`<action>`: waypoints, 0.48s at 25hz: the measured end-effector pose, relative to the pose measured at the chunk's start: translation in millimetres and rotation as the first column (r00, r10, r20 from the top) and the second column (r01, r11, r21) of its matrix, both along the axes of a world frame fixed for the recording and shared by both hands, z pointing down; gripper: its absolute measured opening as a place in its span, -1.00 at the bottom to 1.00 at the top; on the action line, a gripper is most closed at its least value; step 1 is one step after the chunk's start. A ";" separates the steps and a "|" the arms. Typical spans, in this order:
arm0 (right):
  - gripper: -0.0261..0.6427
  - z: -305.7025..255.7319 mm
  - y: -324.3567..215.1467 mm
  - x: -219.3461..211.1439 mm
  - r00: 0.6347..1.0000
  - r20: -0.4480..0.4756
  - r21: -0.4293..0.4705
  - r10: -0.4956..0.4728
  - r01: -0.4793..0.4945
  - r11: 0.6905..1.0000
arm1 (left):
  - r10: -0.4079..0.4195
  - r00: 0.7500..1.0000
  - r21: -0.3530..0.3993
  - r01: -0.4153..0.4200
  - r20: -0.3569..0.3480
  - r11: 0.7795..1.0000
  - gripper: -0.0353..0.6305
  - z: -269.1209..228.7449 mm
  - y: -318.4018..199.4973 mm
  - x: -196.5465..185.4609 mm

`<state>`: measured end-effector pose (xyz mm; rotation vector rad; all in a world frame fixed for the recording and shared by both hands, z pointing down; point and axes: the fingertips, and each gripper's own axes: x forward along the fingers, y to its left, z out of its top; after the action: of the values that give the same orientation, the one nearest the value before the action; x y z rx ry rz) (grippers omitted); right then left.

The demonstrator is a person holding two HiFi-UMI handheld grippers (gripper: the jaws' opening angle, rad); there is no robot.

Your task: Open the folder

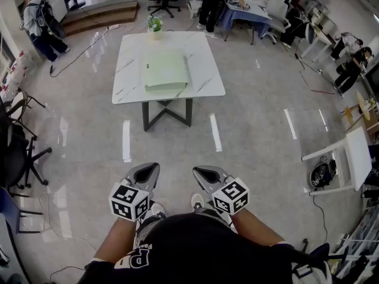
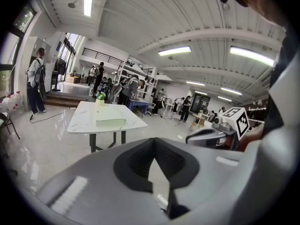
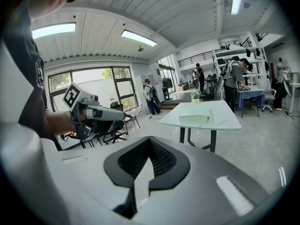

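The pale green folder [image 1: 166, 70] lies flat and closed on the white table [image 1: 130, 81], upper centre of the frame. The left gripper [image 1: 148, 170] and the right gripper [image 1: 203, 173] sit at lower centre, well apart from the table. Both have their jaws pressed together and hold nothing.

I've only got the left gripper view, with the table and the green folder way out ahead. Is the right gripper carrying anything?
Observer: No. The right gripper has its jaws together with nothing between them.
Operator: How does the folder sit on the table?
Observer: In the head view the folder lies flat and closed near the middle of the table, with bare top on every side of it.
Operator: Anything in the way on the walk up?
Observer: The head view shows only floor with white stripes between the table and both grippers. The left gripper is held low, by the person's legs.
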<state>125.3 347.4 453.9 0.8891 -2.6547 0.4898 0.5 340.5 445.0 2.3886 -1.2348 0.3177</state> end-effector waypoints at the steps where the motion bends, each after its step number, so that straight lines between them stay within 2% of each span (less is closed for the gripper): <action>1: -0.93 0.0 0.4 -0.5 1.000 0.000 0.002 0.000 0.000 1.000 | 0.000 1.000 0.001 0.000 -0.001 1.000 -0.73 0.6 0.4 -0.3; 12: -0.93 -1.1 10.1 -4.5 1.000 0.008 0.009 -0.008 0.008 1.000 | 0.004 1.000 0.013 -0.004 0.004 1.000 -0.73 -1.3 7.8 -1.0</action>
<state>120.8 357.6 452.8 0.8807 -2.6687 0.4815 -0.5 348.4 443.8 2.4031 -1.2375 0.3167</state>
